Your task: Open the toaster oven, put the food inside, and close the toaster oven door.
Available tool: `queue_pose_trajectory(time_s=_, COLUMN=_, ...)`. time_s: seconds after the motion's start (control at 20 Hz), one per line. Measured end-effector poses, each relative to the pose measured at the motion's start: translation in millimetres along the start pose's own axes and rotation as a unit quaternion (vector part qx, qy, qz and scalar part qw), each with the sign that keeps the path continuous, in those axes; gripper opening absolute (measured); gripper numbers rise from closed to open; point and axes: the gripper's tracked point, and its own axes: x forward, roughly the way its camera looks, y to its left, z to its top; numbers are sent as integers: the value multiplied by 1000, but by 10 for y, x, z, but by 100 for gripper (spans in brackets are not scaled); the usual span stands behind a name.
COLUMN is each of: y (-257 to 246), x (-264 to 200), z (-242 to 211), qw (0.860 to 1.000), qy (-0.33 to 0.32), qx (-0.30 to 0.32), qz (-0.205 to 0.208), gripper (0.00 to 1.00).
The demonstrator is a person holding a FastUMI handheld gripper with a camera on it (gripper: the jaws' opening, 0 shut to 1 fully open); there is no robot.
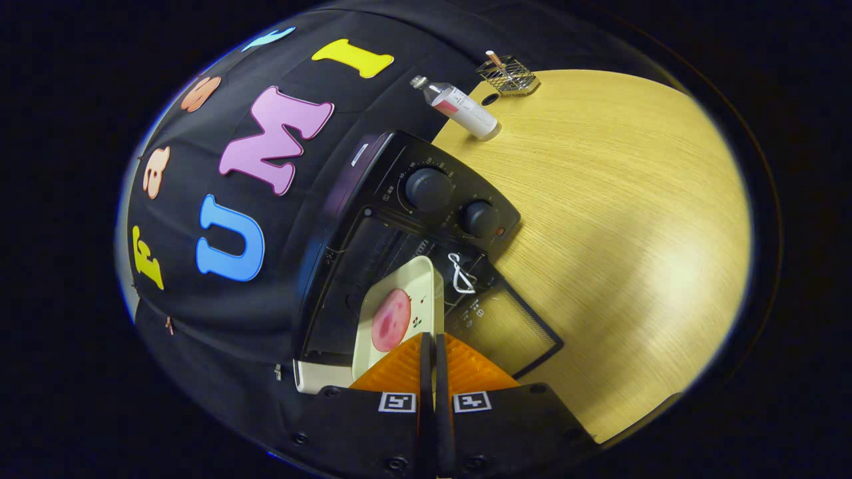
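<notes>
A black toaster oven (pixel 373 199) with two knobs stands on the wooden table (pixel 619 219), and the whole scene appears tilted in the gripper view. Its glass door (pixel 512 326) hangs open, flat out in front, with a white cord loop (pixel 461 273) at the handle. A cream tray (pixel 416 283) carrying a round pink piece of food (pixel 391 320) reaches into the oven's mouth over the door. My gripper (pixel 429 340) is shut on the near edge of the tray, with both fingers pressed together on its rim.
A clear bottle (pixel 459 106) with a pink label stands on the table beyond the oven. Further back sits a small wire rack (pixel 507 74). Bare tabletop spreads out past the open door. The booth's black cloth wall rises behind the oven.
</notes>
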Motion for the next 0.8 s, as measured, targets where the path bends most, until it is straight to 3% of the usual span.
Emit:
queue_pose_trajectory(time_s=0.3, y=154, x=472, z=8, qw=999, qy=-29, qx=41, qz=-1, gripper=6)
queue_pose_trajectory(time_s=0.7, y=295, x=791, z=16, qw=997, qy=-61, qx=30, qz=-23, gripper=7)
queue_pose_trajectory(time_s=0.8, y=328, x=788, z=-33, qw=998, qy=-60, qx=22, qz=-19, gripper=12)
